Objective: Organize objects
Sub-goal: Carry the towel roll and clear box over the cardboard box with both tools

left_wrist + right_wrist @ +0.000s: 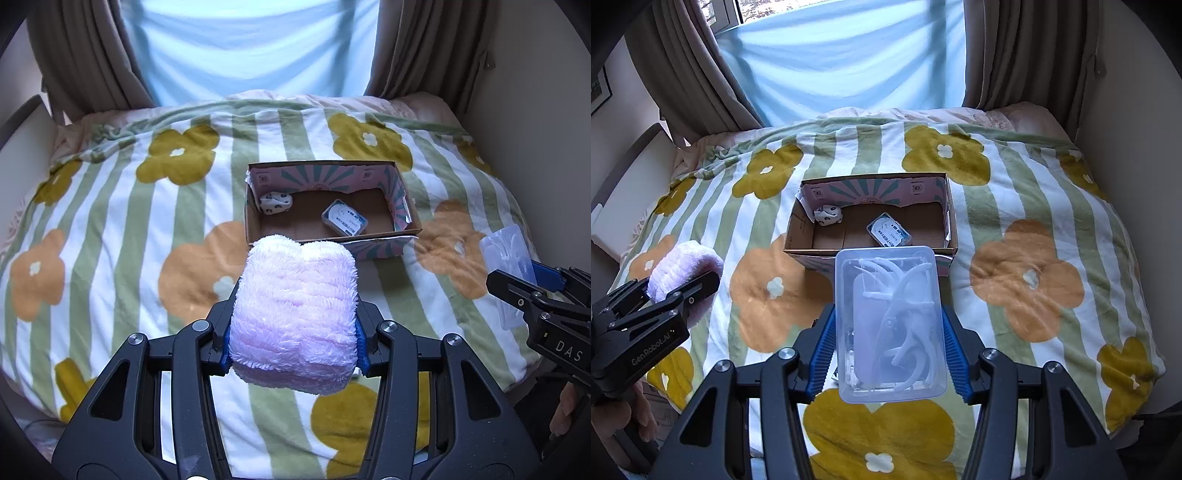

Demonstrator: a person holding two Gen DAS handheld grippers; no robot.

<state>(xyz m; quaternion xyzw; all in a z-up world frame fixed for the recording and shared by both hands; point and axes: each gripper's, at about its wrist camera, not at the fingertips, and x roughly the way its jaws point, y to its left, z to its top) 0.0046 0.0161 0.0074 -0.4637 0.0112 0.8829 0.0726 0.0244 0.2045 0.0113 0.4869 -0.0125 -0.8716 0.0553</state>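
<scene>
Left claw [293, 325]: mine, clamped on the fluffy pink towel [295, 314]; blue pads press both sides of the roll.
Fluffy pink towel: held up off the bed, in the air on the near side of the cardboard box [325, 206]; its far end overlaps the box's near wall in the left wrist view.
Right claw [890, 332]: mine, gripping the clear plastic case [890, 325] by its long sides.
Clear plastic case: lidded, see-through, white curved plastic pieces inside, can't tell what they are. Held above the bed, far edge just at the box's near wall in the right wrist view.
Cardboard box: open top, sits on the bed near the middle of the blanket [129, 221], printed pink and teal pattern on the inner walls.
In box, left far corner: small white cloth bundle [275, 203] with dark spots.
In box, centre right: small clear packet [343, 221] with a blue and white label, lying tilted on the box floor, apart from the bundle.
Blanket: green and white stripes, big yellow and orange flowers, covers the bed.
Background: brown curtains [85, 55] either side of a light blue sheer panel.
Claws relative: side by side, well apart, left one left of the box, right one in front of it.
</scene>
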